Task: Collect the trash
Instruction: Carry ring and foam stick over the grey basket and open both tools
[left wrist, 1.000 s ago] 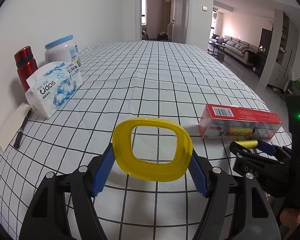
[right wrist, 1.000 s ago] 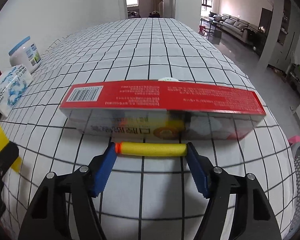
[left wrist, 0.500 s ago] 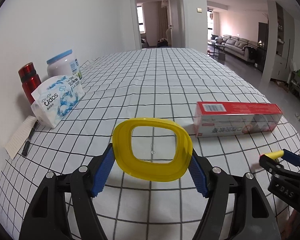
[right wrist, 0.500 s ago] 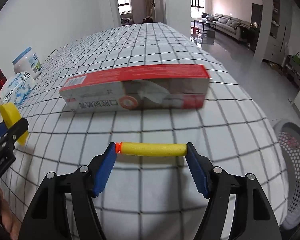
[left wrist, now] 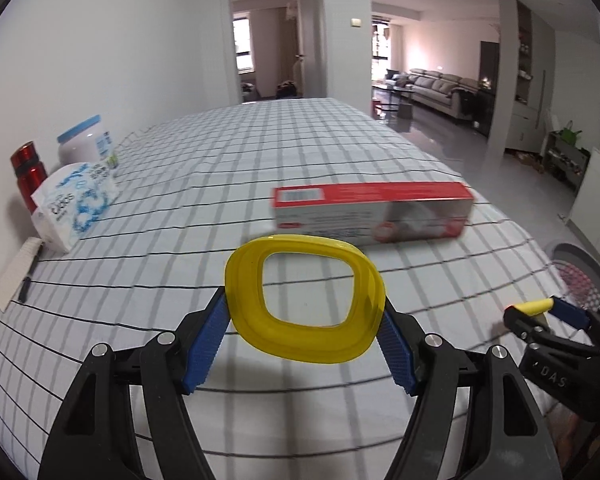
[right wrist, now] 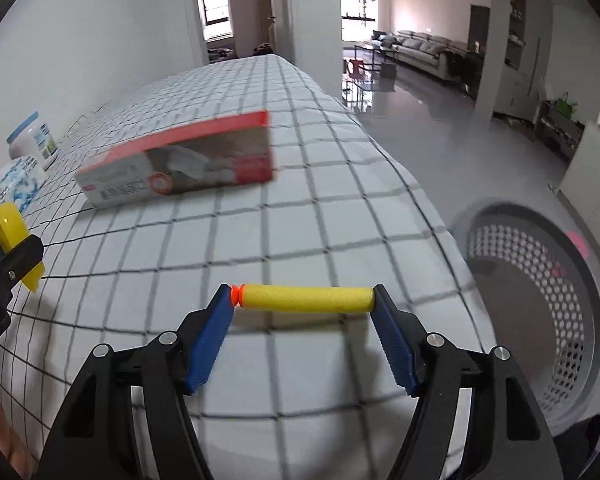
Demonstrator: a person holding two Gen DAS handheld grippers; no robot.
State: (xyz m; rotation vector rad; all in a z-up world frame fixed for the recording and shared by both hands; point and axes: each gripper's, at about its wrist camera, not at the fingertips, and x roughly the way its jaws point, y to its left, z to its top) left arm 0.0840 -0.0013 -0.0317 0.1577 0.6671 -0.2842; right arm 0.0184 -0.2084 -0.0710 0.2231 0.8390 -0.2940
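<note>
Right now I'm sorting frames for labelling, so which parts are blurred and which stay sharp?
Left wrist view: the yellow ring and the left gripper holding it are crisp, while the red box and tablecloth grid smear sideways. Right wrist view: the foam dart in the right gripper is sharp; the box and perforated bin are blurred, fisheye-bowed.

A yellow plastic ring, squarish with rounded corners and a wide open centre, is clamped by its two sides in the left tool, tilted up above the checked worktop. A yellow foam dart with an orange tip lies crosswise, pinched end to end in the right tool near the worktop's edge. Below that edge, to the right, stands a round grey perforated bin, open, with something pink inside. A long red-and-white box lies flat on the worktop.
</note>
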